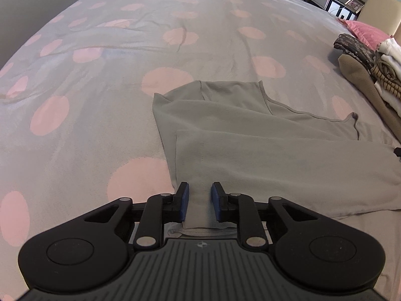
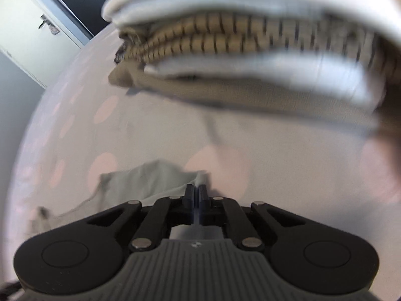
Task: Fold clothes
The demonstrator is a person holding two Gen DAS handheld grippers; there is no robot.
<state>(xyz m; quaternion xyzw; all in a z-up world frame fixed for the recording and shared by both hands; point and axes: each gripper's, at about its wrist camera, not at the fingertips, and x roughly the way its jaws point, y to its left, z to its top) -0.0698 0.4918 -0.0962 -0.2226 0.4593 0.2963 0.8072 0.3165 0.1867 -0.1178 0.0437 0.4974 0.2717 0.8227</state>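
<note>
Left wrist view: the grey garment (image 1: 250, 135) lies partly folded on the bedspread (image 1: 100, 100), a grey cover with pink dots, and serves as the reference here. The left gripper (image 1: 199, 202) sits at the garment's near edge. A narrow band of the fabric runs up between its blue-padded fingers (image 1: 184, 200); the pads stand parted, with a gap visible on either side of the band, so the cloth is released, not pinched. A stack of folded clothes (image 1: 376, 75) rests beyond the garment's far right corner, with a pink pillow (image 1: 363, 31) behind that stack. Right wrist view: the picture is motion-blurred. The right gripper (image 2: 196, 195) has its fingers clenched together, and a corner of the grey garment (image 2: 150, 178) rises at the fingertips, apparently pinched between them. The rest of the garment trails to the left of the gripper. The stack of folded clothes (image 2: 250, 62) fills the upper area, beyond the garment, resting on the bedspread (image 2: 150, 125).
</note>
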